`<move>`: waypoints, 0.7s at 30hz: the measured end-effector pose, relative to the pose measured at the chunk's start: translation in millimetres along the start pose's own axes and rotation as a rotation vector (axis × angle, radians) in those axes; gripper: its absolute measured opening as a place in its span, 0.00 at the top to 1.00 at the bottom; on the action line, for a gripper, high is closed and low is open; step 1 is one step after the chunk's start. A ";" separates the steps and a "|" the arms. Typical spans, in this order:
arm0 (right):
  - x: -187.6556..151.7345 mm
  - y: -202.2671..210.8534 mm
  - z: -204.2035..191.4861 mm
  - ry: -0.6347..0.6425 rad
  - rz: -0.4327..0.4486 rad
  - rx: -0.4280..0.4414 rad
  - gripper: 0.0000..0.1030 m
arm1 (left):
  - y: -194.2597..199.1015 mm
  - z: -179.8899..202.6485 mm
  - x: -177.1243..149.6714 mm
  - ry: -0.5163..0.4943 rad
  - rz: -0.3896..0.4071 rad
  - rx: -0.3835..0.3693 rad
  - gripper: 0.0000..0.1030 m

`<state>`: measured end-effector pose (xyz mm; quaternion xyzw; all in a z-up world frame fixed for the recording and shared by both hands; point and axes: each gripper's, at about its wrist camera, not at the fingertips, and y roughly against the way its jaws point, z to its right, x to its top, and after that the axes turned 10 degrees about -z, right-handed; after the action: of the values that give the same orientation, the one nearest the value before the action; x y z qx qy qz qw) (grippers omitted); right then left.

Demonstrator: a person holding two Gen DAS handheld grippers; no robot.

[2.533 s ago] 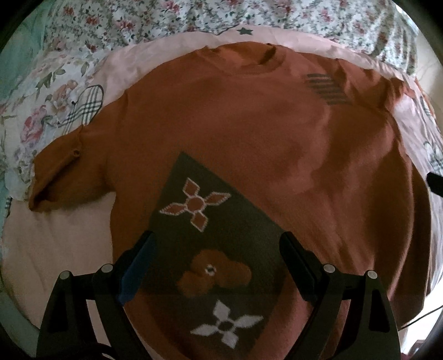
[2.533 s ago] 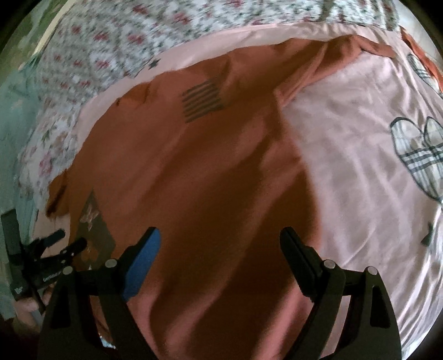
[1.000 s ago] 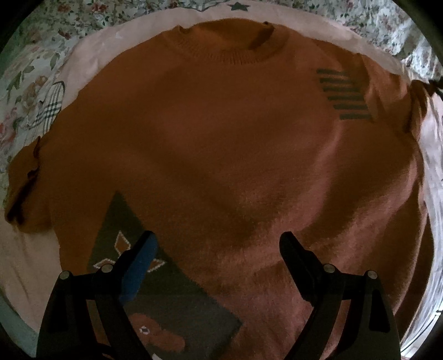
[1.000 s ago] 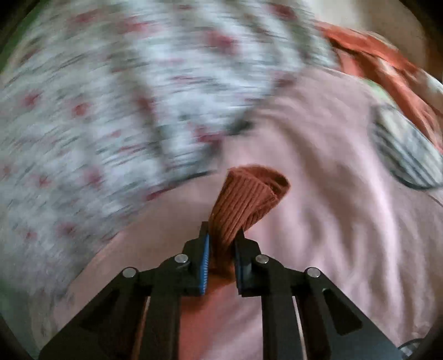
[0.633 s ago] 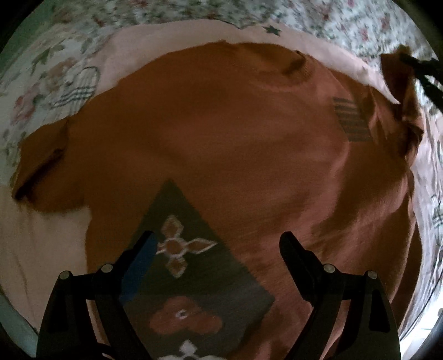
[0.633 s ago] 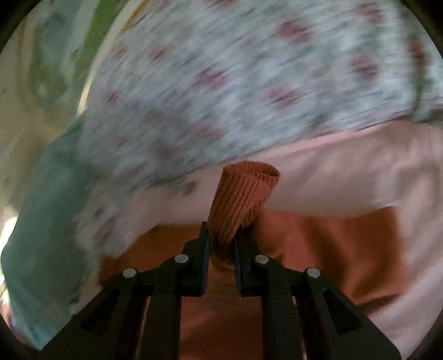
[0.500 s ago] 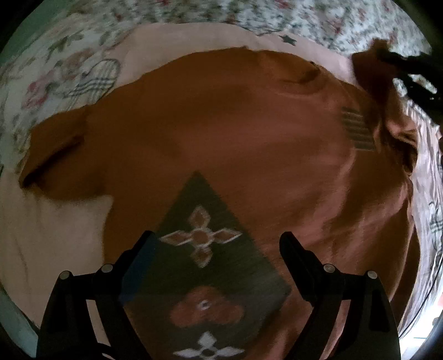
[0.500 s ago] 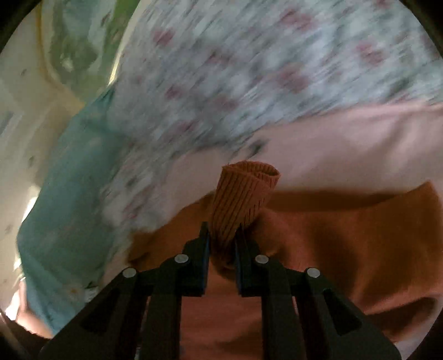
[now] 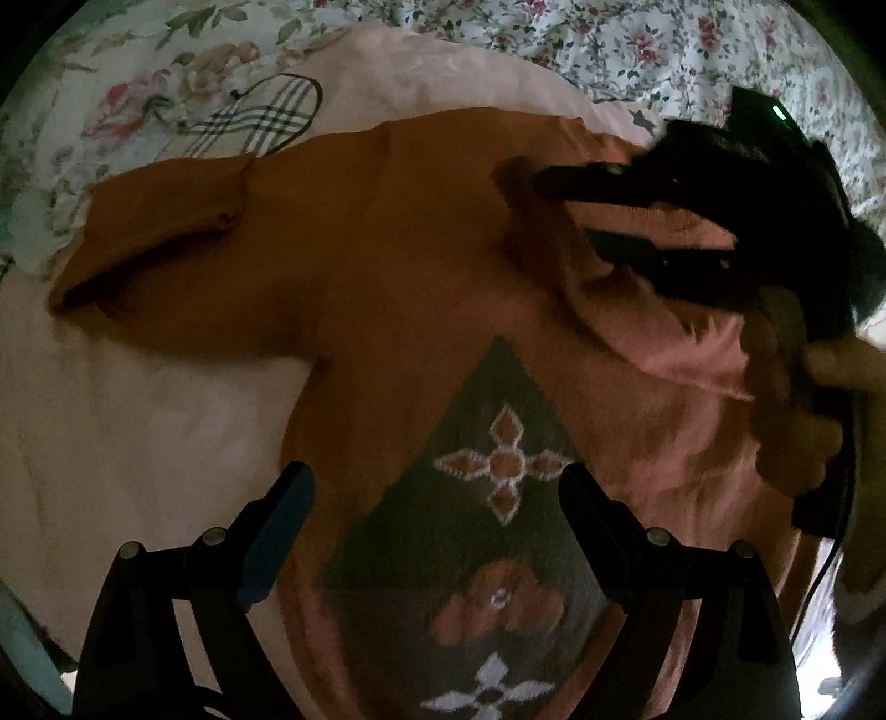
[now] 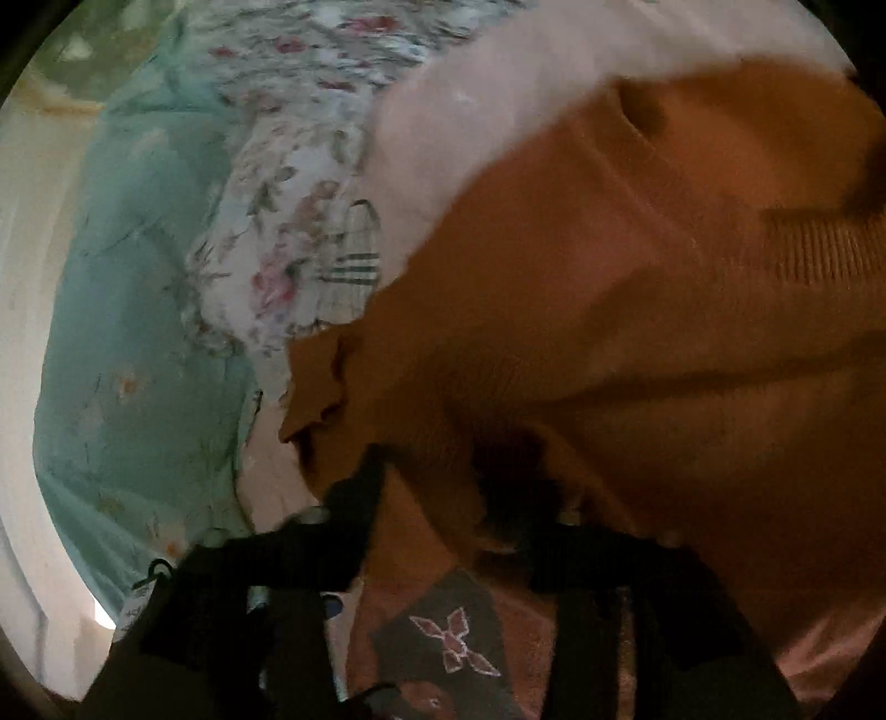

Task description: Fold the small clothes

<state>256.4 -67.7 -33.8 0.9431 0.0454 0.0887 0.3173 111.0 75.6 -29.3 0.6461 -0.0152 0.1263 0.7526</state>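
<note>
A rust-orange knit sweater (image 9: 398, 243) with a dark triangle patch lies on a pink blanket (image 9: 133, 421). My left gripper (image 9: 437, 498) is open and empty, hovering over the patch near the hem. My right gripper (image 9: 559, 216) shows in the left wrist view at upper right, over the sweater body, with the right sleeve (image 9: 653, 310) folded across the chest beneath it. In the right wrist view the right gripper (image 10: 459, 487) has its jaws apart over the orange knit (image 10: 609, 310). The left sleeve (image 9: 160, 221) lies spread out to the left.
A floral bedsheet (image 9: 637, 50) lies beyond the blanket. A plaid heart print (image 9: 260, 116) marks the blanket near the left sleeve. A teal cloth (image 10: 138, 288) lies past the floral sheet at the bed's side. A hand (image 9: 841, 387) holds the right gripper.
My right gripper carried the sleeve cuff over the sweater body and opened, letting it go. The left gripper stayed open and drew back toward the hem.
</note>
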 end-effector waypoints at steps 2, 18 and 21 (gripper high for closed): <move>-7.0 16.9 -2.3 0.015 0.041 -0.018 0.52 | -2.5 -1.0 10.8 -0.003 0.008 -0.034 0.12; -112.8 188.1 85.7 -0.193 0.392 -0.209 0.52 | -44.6 3.2 94.7 -0.022 -0.010 -0.263 0.81; -122.5 209.0 101.0 -0.230 0.440 -0.271 0.51 | -24.2 13.3 93.1 -0.072 0.052 -0.245 0.91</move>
<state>162.3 -310.8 -3.0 0.8830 -0.2092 0.0532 0.4168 208.0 75.3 -33.3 0.5528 -0.0745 0.1198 0.8213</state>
